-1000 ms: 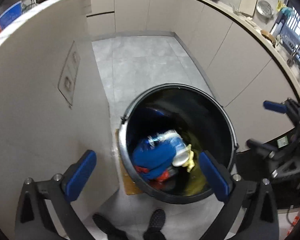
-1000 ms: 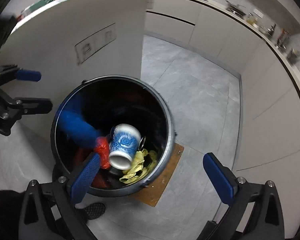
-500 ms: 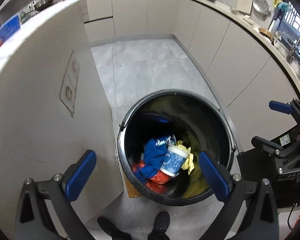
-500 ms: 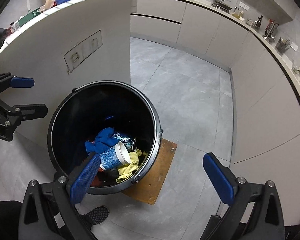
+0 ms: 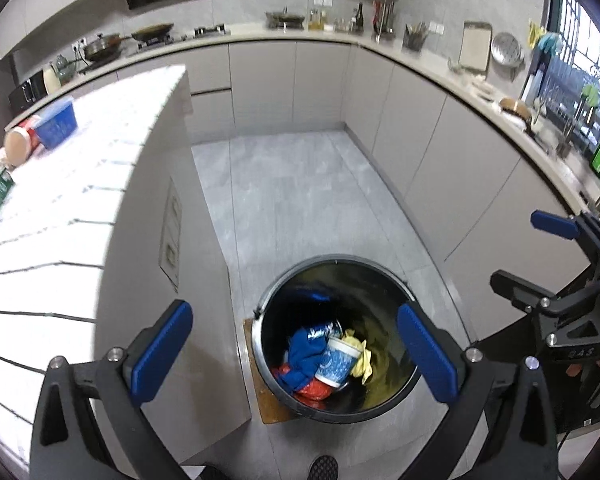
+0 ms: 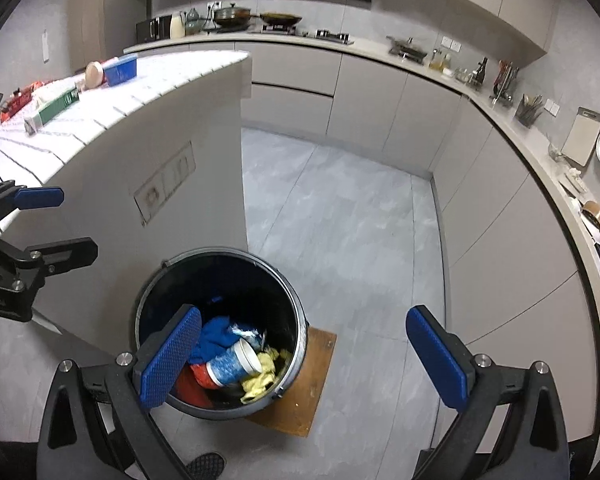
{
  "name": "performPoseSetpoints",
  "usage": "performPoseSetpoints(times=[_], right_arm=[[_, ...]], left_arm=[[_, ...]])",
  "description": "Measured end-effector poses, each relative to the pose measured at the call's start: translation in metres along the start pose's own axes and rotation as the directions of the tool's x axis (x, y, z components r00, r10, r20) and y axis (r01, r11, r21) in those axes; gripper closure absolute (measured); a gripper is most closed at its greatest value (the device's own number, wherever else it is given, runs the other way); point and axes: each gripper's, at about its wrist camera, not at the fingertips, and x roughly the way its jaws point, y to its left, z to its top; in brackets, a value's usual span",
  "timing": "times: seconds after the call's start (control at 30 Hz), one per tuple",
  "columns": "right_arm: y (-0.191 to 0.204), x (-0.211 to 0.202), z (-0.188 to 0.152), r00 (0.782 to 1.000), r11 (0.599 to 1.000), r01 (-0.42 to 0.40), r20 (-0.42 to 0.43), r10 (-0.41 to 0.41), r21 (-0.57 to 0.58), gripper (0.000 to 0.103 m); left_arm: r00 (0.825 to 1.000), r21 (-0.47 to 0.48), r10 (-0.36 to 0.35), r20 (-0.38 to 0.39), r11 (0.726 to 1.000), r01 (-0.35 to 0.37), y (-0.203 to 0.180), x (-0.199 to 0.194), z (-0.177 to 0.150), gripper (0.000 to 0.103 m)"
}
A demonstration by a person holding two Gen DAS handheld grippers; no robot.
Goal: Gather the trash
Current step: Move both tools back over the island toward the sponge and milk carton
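Note:
A round black trash bin (image 5: 335, 258) (image 6: 220, 251) stands on the floor beside the kitchen island. Inside it lie a blue-and-white paper cup (image 5: 337, 363) (image 6: 233, 366), a blue cloth (image 5: 303, 350) (image 6: 214, 336), yellow wrappers (image 5: 361, 357) (image 6: 260, 378) and something red (image 6: 198, 374). My left gripper (image 5: 294, 352) hangs open and empty high over the bin. My right gripper (image 6: 304, 360) is open and empty too, above the bin's right side. Each wrist view shows the other gripper at its edge: the right gripper (image 5: 532, 256), the left gripper (image 6: 56, 224).
The white tiled island (image 5: 60, 220) (image 6: 160, 80) rises left of the bin and carries a blue box (image 5: 56, 126) (image 6: 120, 70), a green box (image 6: 56, 108) and a red tube (image 5: 20, 144). A wooden board (image 6: 312, 384) lies under the bin. Cabinets line the right. A shoe (image 5: 324, 468) shows below.
Both grippers have risen well away from the bin, so the whole kitchen now shows. The cup and cloth have settled at the bottom of the bin.

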Motion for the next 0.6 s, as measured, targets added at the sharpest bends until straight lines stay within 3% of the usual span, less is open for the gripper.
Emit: performPoseSetpoints(times=[0.37, 0.6], right_arm=[[0.043, -0.039, 0.041, 0.994, 0.999, -0.012, 0.107, 0.008, 0.041, 0.0], [0.099, -0.039, 0.077, 0.99, 0.999, -0.021, 0.14, 0.015, 0.048, 0.0]], left_arm=[[0.993, -0.086, 0.063, 0.101, 0.995, -0.054, 0.061, -0.053, -0.001, 0.0], [0.98, -0.173, 0.156, 0.12, 0.976, -0.134, 0.137, -0.079, -0.011, 0.0]])
